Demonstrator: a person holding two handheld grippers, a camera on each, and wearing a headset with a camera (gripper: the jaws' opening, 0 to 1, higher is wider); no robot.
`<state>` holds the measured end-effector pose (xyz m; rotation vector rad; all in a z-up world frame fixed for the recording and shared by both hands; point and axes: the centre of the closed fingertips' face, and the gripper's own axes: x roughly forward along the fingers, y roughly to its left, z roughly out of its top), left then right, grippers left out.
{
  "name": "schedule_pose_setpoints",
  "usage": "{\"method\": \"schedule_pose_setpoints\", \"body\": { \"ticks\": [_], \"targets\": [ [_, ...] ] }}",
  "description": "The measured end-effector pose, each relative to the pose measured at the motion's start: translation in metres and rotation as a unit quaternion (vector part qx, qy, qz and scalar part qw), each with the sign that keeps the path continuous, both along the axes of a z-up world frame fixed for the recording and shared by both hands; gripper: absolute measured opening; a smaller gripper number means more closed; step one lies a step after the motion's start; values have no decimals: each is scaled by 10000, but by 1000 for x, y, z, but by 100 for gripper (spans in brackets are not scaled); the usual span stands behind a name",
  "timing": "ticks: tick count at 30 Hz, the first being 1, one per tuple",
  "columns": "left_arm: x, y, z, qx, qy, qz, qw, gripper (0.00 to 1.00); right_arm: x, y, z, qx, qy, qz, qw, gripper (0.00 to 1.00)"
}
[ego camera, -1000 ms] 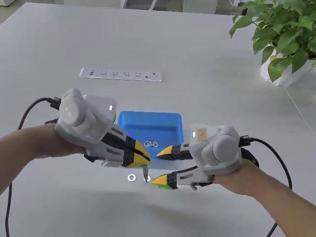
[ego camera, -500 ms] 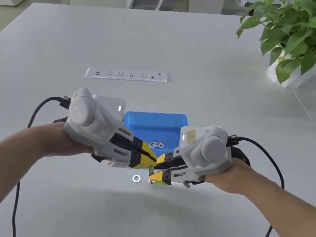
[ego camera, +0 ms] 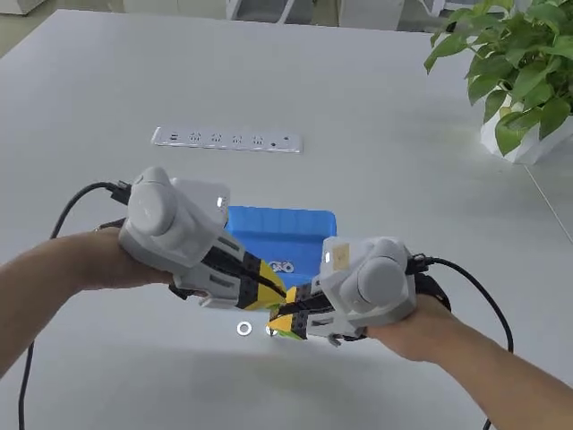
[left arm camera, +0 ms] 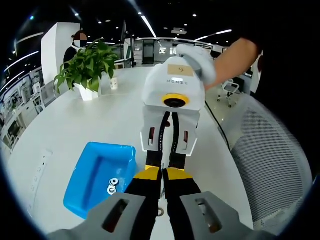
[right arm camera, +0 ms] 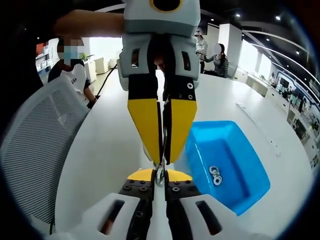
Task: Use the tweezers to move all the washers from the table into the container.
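At lower centre, left gripper (ego camera: 273,294) and right gripper (ego camera: 285,322) jaws clamp the tweezers (right arm camera: 161,150).
Container (ego camera: 269,224) just behind; washer (ego camera: 243,329) on counter (ego camera: 376,134) at their left.

Three cameras around one meeting point

The head view looks forward and down from above and behind onto the white table (ego camera: 403,161), close over the left gripper (ego camera: 276,291) and right gripper (ego camera: 285,321). Each gripper view looks along its own jaws straight at the other gripper, very near. All three views share the blue container (ego camera: 295,228); the head and left gripper views share the plant (ego camera: 510,72)
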<state>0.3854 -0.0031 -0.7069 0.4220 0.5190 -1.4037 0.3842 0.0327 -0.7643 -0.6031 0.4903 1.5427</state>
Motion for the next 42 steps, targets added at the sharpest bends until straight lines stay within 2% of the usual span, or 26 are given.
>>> {"method": "schedule_pose_setpoints", "body": {
  "ticks": [6,11,13,16,18,19,22,26,28,30,34,37,39,42],
  "targets": [
    [0,1,0,80,-23,61,9999,7,0,1,0,-25,-41,5,10000,7],
    [4,6,2,73,-46,237,9997,15,-1,1,0,-65,-92,24,9999,7],
    [6,8,5,52,-103,271,9996,17,-1,1,0,-60,-95,14,9999,7],
    [7,10,8,-13,-37,403,9992,23,0,0,0,-71,-81,-5,9999,7],
    [9,12,10,-15,-72,496,9987,25,0,0,-1,-110,-88,14,9999,7],
    [10,14,11,-7,9,593,9982,26,0,-1,0,-127,-110,33,9999,7],
    [7,15,16,-115,13,632,9979,32,0,-1,2,-132,-97,32,9999,8],
    [6,20,20,-247,28,833,9962,43,3,-2,8,-118,-138,-30,9998,8],
    [5,22,23,-307,-42,887,9956,46,4,-2,12,-109,-143,-44,9998,8],
    [5,25,23,-329,73,1063,9938,48,5,-3,16,-89,-140,-72,9998,8],
    [1,28,23,-360,12,1149,9927,58,7,-4,24,-65,-132,-115,9998,8],
    [3,32,26,-409,-4,1326,9903,64,8,-4,32,-29,-123,-144,9998,8],
    [4,34,29,-467,-80,1411,9889,69,9,-5,36,-43,-134,-136,9998,8],
    [3,36,32,-526,-96,1459,9879,71,13,-6,44,-35,-113,-159,9998,8]
  ]
}}
